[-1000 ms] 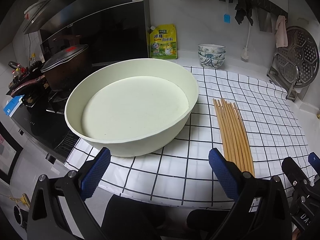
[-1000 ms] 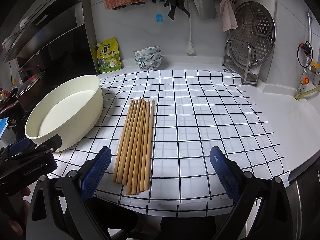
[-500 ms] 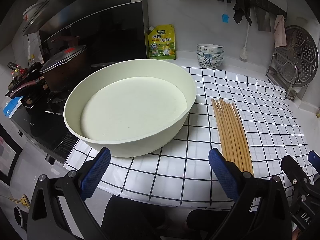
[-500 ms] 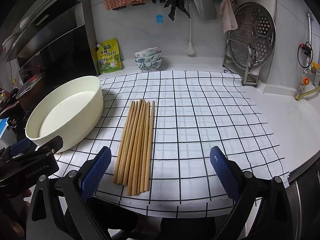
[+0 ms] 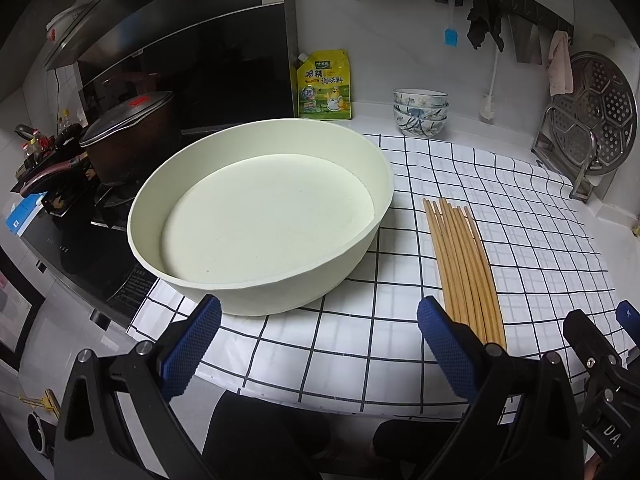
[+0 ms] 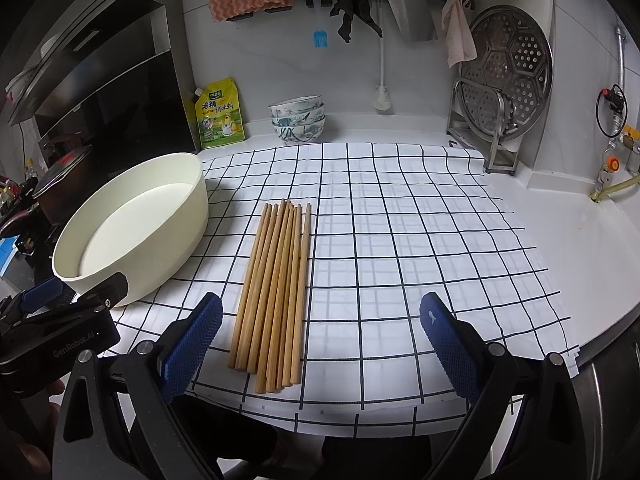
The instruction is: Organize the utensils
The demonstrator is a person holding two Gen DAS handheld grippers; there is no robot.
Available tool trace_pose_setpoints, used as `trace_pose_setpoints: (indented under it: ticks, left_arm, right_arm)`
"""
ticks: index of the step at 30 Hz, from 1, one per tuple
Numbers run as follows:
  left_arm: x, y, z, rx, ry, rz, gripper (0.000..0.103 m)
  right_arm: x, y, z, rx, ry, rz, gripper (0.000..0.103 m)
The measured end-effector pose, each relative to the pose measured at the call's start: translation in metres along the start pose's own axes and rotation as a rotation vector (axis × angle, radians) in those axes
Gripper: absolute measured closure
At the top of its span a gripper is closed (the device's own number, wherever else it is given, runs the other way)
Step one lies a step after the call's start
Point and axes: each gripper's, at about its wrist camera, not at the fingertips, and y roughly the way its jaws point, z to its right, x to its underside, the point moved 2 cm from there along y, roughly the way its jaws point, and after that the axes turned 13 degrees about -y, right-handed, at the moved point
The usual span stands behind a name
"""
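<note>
Several wooden chopsticks (image 6: 276, 288) lie side by side on the white checked cloth (image 6: 420, 240), seen also in the left wrist view as chopsticks (image 5: 464, 268). A wide cream basin (image 5: 260, 216) stands left of them, empty; in the right wrist view the basin (image 6: 132, 236) is at the left. My left gripper (image 5: 318, 346) is open in front of the basin, at the counter's near edge. My right gripper (image 6: 320, 344) is open, with the near ends of the chopsticks just ahead of its left finger. Neither holds anything.
A stove with a lidded dark pot (image 5: 124, 140) is left of the basin. At the back wall stand a yellow seasoning pouch (image 5: 326, 86), stacked patterned bowls (image 5: 420, 112) and a metal steamer plate on a rack (image 6: 504, 80). A person's dark-clothed legs show below the counter edge.
Both grippers have shifted only slightly; the left wrist view has the basin and chopsticks a little further left. Jaws stay open, nothing on the cloth has moved.
</note>
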Motion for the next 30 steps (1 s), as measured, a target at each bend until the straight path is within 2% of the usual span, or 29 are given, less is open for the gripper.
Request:
trace_pose_setpoints:
  ticks: [23, 30]
  left_arm:
    - [0.003, 0.002, 0.001, -0.001, 0.005, -0.001, 0.006]
    - [0.014, 0.006, 0.007, 0.037, 0.009, -0.003, 0.006]
  right_arm:
    - [0.003, 0.002, 0.004, -0.009, 0.004, -0.006, 0.008]
    - [0.006, 0.019, 0.027, -0.004, 0.012, -0.048, 0.008]
